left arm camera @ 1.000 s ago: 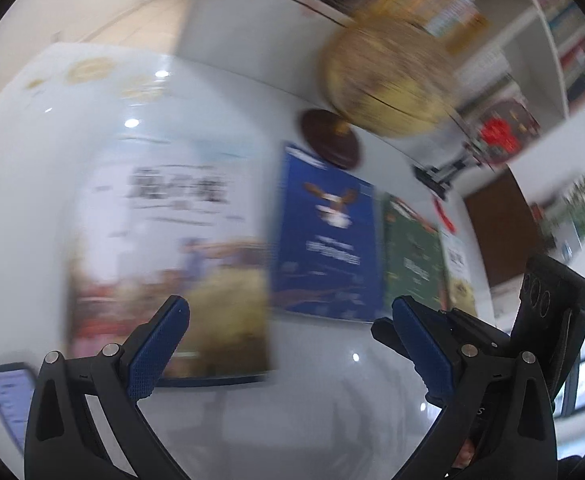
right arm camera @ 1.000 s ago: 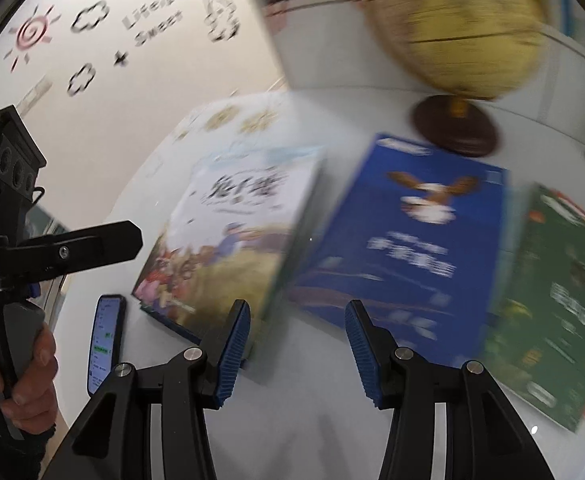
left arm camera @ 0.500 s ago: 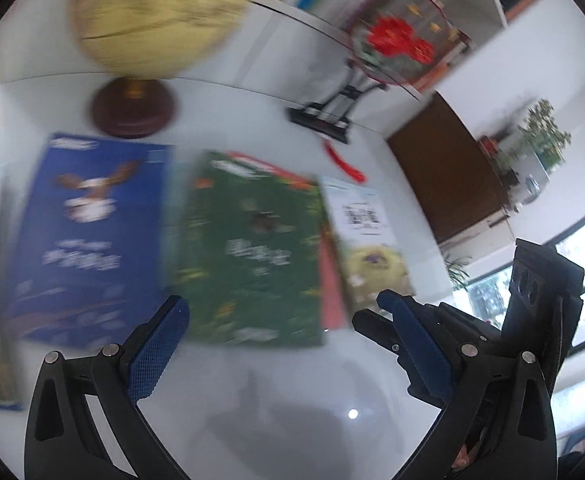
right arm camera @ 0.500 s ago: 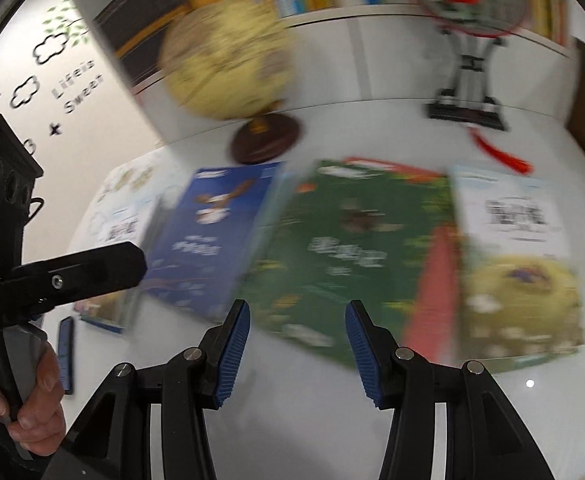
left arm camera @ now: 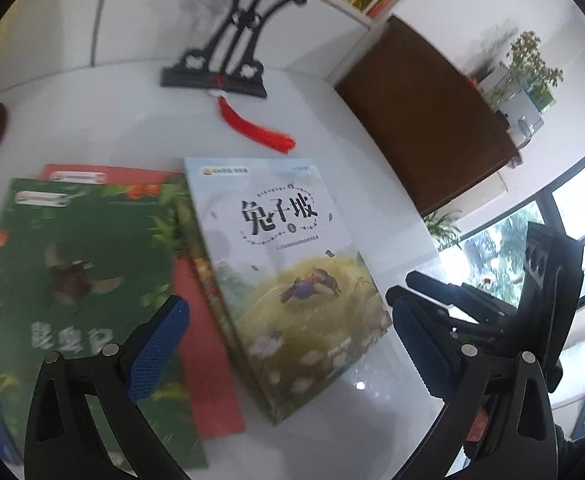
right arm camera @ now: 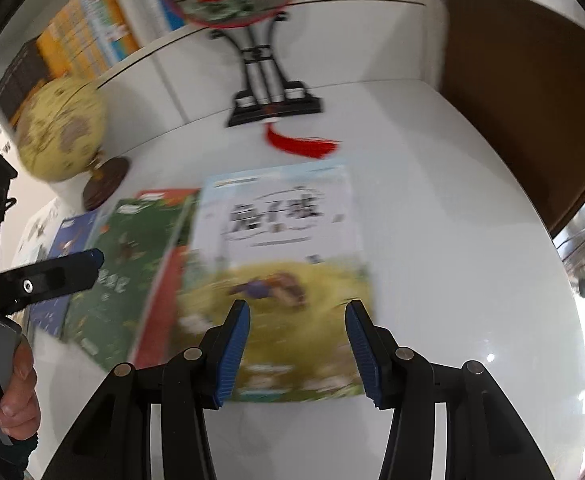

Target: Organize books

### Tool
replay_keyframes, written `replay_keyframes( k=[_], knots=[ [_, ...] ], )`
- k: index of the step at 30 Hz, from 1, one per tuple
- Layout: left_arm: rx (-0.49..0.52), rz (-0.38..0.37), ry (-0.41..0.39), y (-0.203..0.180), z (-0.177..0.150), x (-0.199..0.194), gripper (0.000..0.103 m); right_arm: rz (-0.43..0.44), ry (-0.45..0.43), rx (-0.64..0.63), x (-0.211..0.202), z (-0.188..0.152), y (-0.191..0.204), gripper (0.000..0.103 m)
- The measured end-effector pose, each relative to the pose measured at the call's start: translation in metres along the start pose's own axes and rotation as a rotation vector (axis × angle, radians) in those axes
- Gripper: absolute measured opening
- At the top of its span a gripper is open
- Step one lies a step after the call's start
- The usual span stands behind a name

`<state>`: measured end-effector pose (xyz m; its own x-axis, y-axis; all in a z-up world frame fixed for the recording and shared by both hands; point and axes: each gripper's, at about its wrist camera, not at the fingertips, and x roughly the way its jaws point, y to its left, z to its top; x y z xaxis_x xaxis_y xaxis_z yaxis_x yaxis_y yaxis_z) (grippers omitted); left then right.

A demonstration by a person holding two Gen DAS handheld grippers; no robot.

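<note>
Item: white glossy tabletop (right arm camera: 452, 240), four flat books in an overlapping row, both hand-held grippers above it

- Pale-blue paperback with a yellow meadow picture and black title characters (right arm camera: 284, 240): rightmost of the row, its left edge lying on the red-covered thin book (left arm camera: 208, 356), which shows only as a strip between it and the dark-green leafy-covered book (left arm camera: 80, 280); a blue-covered book (right arm camera: 68, 240) lies at 9 o'clock of the green one
- Right gripper (right arm camera: 296, 344): jaws parted, nothing between the pads, poised over the pale-blue book's near edge
- Left gripper (left arm camera: 288, 344): jaws wide apart, empty, over the same book's lower left part
- Beyond, at 12 o'clock: black ornament stand with red tassel (right arm camera: 272, 104); yellow globe on a dark wooden base (right arm camera: 62, 132) at 10 o'clock

Risks, as judged:
- Book lies flat on a slick top; pads closing from above may only push it, sliding it toward the table's edge
- Overlap: lifting the pale-blue book could drag the red one askew
- Pinching the cover alone may let the pages fan or crease
- Tassel lies near the book's far edge and may snag
</note>
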<state>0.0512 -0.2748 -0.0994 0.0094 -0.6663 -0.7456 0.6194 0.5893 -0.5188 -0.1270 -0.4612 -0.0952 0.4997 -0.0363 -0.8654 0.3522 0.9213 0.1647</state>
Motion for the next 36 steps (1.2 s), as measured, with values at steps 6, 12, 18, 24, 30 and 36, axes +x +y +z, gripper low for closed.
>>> replay_keyframes(
  k=[6,12,18,24,30,36],
  knots=[
    [-0.009,-0.003,0.048,0.004,0.007,0.031,0.101,0.006,0.022,0.013,0.018,0.006,-0.027,0.048],
    [-0.052,-0.042,0.062,0.016,0.011,0.043,0.101,0.046,0.039,0.022,0.039,0.01,-0.033,0.048],
    [-0.069,-0.081,0.082,0.021,0.01,0.054,0.101,0.058,0.044,-0.004,0.051,0.019,-0.031,0.048],
    [-0.08,-0.102,0.086,0.024,0.015,0.057,0.101,0.061,0.048,-0.005,0.058,0.02,-0.032,0.048],
    [-0.084,-0.109,0.081,0.024,0.014,0.057,0.101,0.069,0.053,-0.003,0.063,0.022,-0.034,0.048],
    [-0.09,-0.117,0.082,0.025,0.013,0.056,0.101,0.079,0.054,0.002,0.066,0.02,-0.032,0.046]
  ],
)
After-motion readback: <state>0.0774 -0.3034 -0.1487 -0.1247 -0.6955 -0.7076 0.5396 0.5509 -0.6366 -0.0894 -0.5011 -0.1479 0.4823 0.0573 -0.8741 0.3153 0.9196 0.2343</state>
